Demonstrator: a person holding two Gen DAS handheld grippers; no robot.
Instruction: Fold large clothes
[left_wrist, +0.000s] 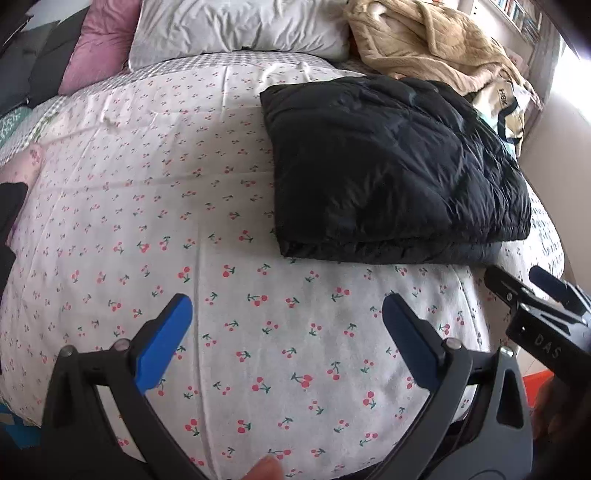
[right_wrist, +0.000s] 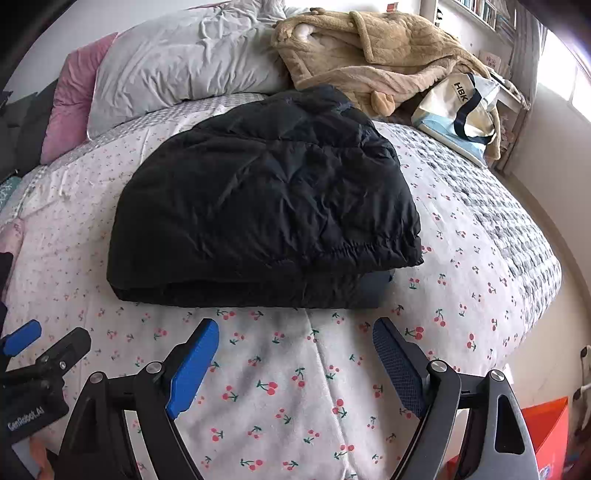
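Observation:
A black puffer jacket (right_wrist: 266, 206) lies folded into a thick rectangle on the cherry-print bed cover (right_wrist: 303, 387). It also shows in the left wrist view (left_wrist: 395, 166), at the upper right. My left gripper (left_wrist: 288, 314) is open and empty, low over the cover, to the left of and in front of the jacket. My right gripper (right_wrist: 295, 339) is open and empty, just in front of the jacket's near folded edge. Each gripper appears at the edge of the other's view: the right one (left_wrist: 517, 280), the left one (right_wrist: 51, 336).
A white pillow (right_wrist: 184, 70) and a pink pillow (right_wrist: 74, 92) lie at the head of the bed. A beige fleece robe (right_wrist: 369, 55) and a tote bag (right_wrist: 461, 110) sit behind the jacket. An orange box (right_wrist: 546, 424) stands on the floor at right.

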